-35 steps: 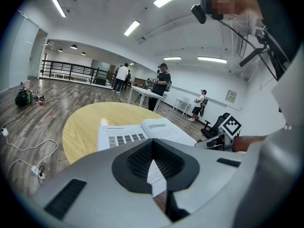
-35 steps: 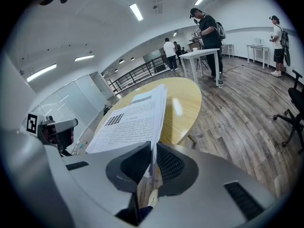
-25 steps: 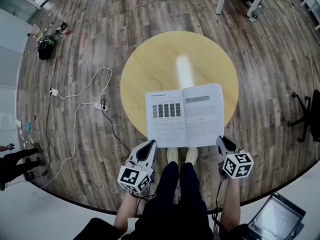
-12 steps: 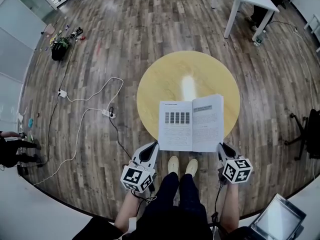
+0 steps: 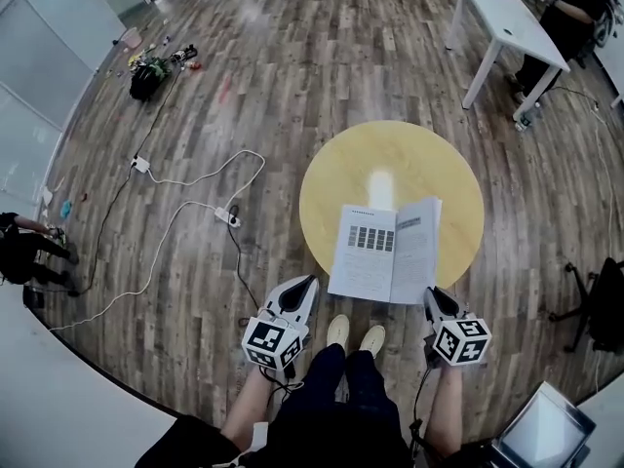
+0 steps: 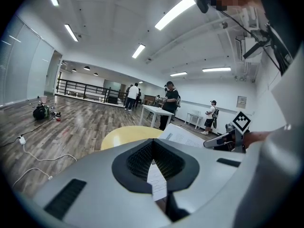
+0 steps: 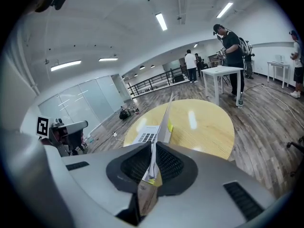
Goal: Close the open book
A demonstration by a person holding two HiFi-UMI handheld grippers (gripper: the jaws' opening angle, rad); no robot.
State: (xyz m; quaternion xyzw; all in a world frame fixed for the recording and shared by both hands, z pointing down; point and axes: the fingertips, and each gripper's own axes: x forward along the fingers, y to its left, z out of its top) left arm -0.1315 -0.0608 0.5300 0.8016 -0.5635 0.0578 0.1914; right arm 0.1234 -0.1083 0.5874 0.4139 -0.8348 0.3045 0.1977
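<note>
Left tool (image 5: 308, 285) and right tool (image 5: 432, 293) are each pinched narrow on a page edge. At the near rim of the round yellow desk (image 5: 390, 154) the book (image 5: 375, 252) is open, its right half tilted steeply up.

Round counter (image 5: 390, 154): yellow wood top with a light glare patch near centre, standing on wood-plank floor (image 5: 292, 57). Open book (image 5: 385, 252) over counter's near edge, jutting past rim, right half tilted up; contact with top cannot tell.

On floor:
- left of counter, white cable (image 5: 185, 178) in loose loops, power strip (image 5: 226, 216) near it
- far left, dark bag (image 5: 148, 74), small clutter beside it
- far right, white table (image 5: 507, 18)
- right edge, office chair (image 5: 600, 305)
- just below counter's near rim, pale shoes (image 5: 356, 334)
</note>
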